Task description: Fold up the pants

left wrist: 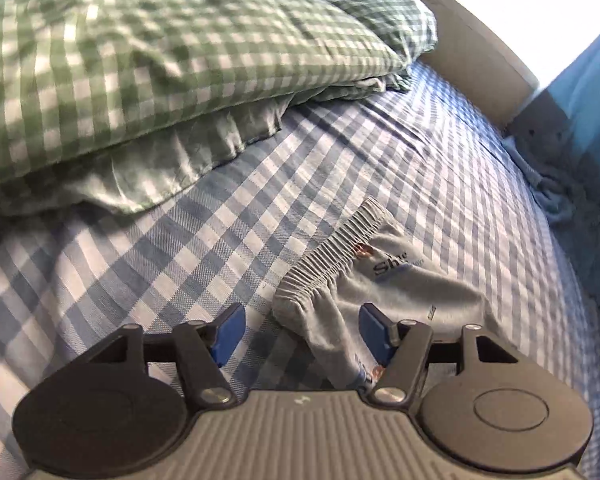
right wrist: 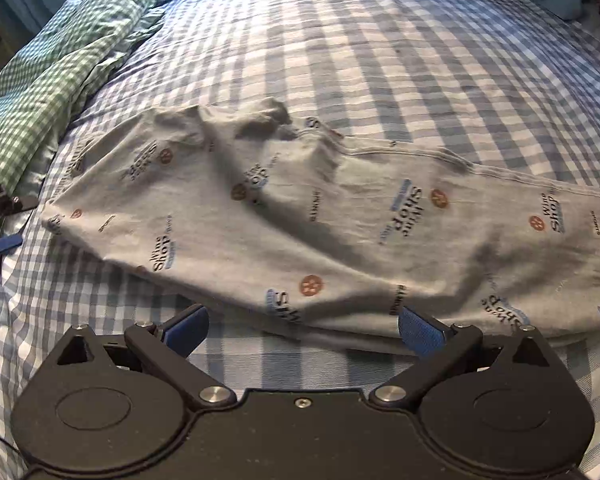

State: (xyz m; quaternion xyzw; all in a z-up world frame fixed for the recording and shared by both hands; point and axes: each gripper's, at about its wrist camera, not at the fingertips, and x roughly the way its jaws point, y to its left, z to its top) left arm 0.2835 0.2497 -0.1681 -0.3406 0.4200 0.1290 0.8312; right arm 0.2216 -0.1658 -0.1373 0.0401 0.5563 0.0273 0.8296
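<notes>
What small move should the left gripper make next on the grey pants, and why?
Probably close the left gripper on the waistband. Its jaws are apart, with the bunched waistband corner of the grey pants lying between them on the checked sheet, not yet pinched. The right gripper is open too.

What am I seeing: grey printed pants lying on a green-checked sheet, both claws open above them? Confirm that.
One thing is off: the sheet under the grey printed pants is blue-checked; the right wrist view shows it. Green check is on the pillow only. The rest stands: the left claw and right claw are both open, gripping nothing.
</notes>
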